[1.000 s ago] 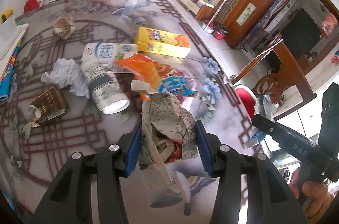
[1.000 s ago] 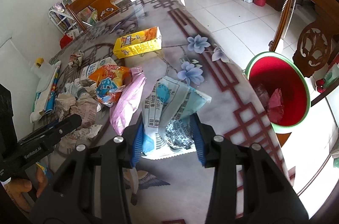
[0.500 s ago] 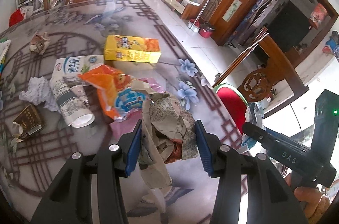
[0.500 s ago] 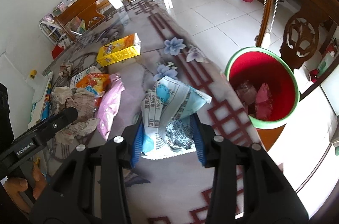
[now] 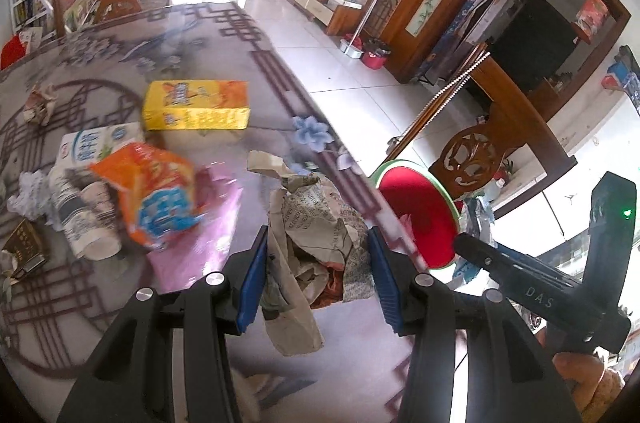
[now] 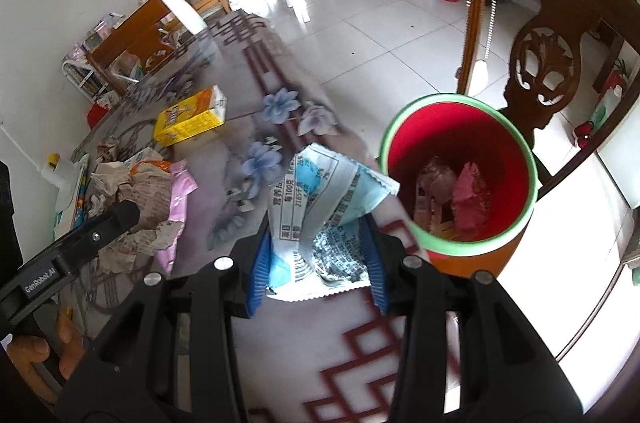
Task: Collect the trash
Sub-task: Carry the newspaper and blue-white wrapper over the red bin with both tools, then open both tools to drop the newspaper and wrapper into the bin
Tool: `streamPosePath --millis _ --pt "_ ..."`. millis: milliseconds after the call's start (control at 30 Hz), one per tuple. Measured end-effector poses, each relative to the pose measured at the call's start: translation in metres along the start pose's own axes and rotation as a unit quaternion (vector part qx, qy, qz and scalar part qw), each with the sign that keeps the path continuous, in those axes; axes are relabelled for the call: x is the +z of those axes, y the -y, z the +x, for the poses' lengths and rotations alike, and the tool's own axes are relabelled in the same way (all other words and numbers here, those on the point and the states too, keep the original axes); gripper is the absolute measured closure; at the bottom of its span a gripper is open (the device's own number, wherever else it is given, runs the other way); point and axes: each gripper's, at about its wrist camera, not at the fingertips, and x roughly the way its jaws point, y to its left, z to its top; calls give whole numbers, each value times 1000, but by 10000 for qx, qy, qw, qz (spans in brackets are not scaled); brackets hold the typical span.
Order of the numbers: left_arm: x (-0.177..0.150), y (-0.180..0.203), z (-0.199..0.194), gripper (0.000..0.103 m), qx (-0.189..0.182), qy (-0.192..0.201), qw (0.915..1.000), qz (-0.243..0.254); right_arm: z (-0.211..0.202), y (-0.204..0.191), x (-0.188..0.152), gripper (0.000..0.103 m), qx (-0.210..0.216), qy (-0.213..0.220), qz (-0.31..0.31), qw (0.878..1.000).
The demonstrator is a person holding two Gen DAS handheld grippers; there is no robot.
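I grip newspaper (image 5: pixel 316 235) in my left gripper (image 5: pixel 316 279) and a wrapper (image 6: pixel 320 207) in my right gripper (image 6: pixel 316 263), carrying both toward the bin (image 6: pixel 516 223) on the right.

A patterned table (image 5: pixel 256 71) carries a yellow box (image 5: pixel 196 105), a white carton (image 5: pixel 92 147), an orange snack bag (image 5: pixel 152 195), paper cups (image 5: pixel 86 223) and crumpled paper (image 5: pixel 38 101).

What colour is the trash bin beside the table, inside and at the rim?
The trash bin is red inside with a green rim, clearest in the right wrist view.
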Motion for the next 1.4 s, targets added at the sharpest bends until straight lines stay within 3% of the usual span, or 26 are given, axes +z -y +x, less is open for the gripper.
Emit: streamPosePath --millis 500,967,1133,1200,1267,1400 --pt "18 80 51 58 -59 -177 9995 255 -6 90 32 62 -93 37 306 9995" --pt "35 154 128 57 -487 -701 9949 540 2 162 46 62 -175 -89 678 9975" --pt "47 168 140 39 -523 -689 9945 586 9 174 61 62 -84 -60 779 9969" --pt "51 169 142 30 -508 -658 9950 556 13 175 65 46 -45 -106 784 9969" --pt "53 168 141 29 -518 -626 9955 478 16 178 68 36 -89 -54 886 9960" --pt "53 167 138 27 -468 -619 9959 466 20 184 70 34 -106 -59 1033 9946"
